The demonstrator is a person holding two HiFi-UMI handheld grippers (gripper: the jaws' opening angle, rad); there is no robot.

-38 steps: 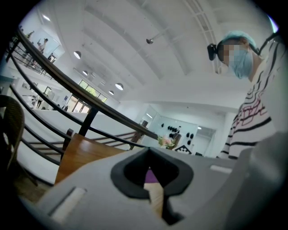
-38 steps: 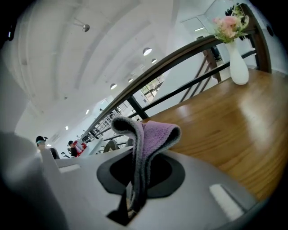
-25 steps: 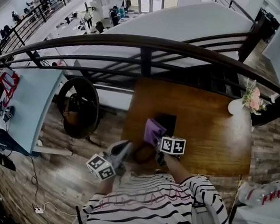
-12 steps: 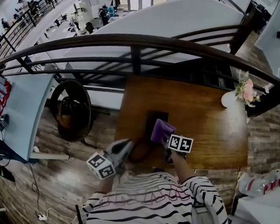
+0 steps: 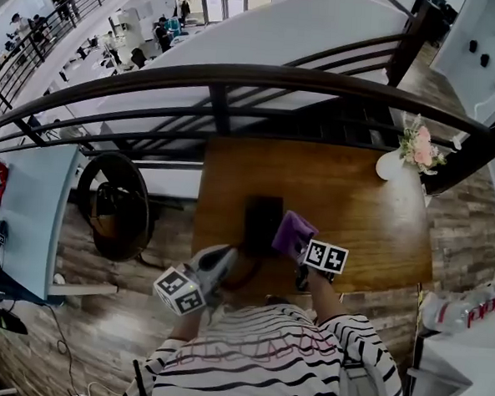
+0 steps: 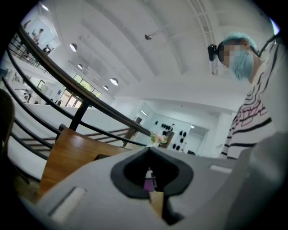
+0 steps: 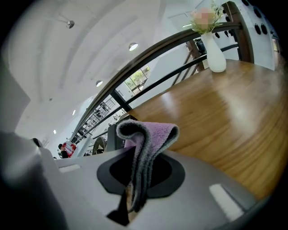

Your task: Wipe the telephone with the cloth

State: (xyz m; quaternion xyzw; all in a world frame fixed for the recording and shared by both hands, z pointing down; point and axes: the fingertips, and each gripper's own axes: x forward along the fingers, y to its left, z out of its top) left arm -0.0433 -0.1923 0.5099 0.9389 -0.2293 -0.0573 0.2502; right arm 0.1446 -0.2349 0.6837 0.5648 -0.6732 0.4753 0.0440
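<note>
We've got our right tool (image 7: 133, 194) clamped on the folded purple fuzzy cloth (image 7: 150, 133) so it's ready beside the flat black telephone (image 5: 263, 221), left tool (image 6: 151, 191) closed, empty.

And there was the striped top (image 5: 271, 353), filling the bottom of the head view: white, with thin black bands round the chest and both sleeves, and faint pink lines across the front. The left tongs (image 5: 227, 257) were pale grey and tapering, and the left cube (image 5: 180, 291) behind them was white with black square markers. The right tongs (image 5: 296, 248) looked darker, and the right cube (image 5: 326, 256) showed 2 markers side by side. In the left gripper view, a teal cap (image 6: 240, 39) and a black head camera (image 6: 212, 51) showed.
</note>
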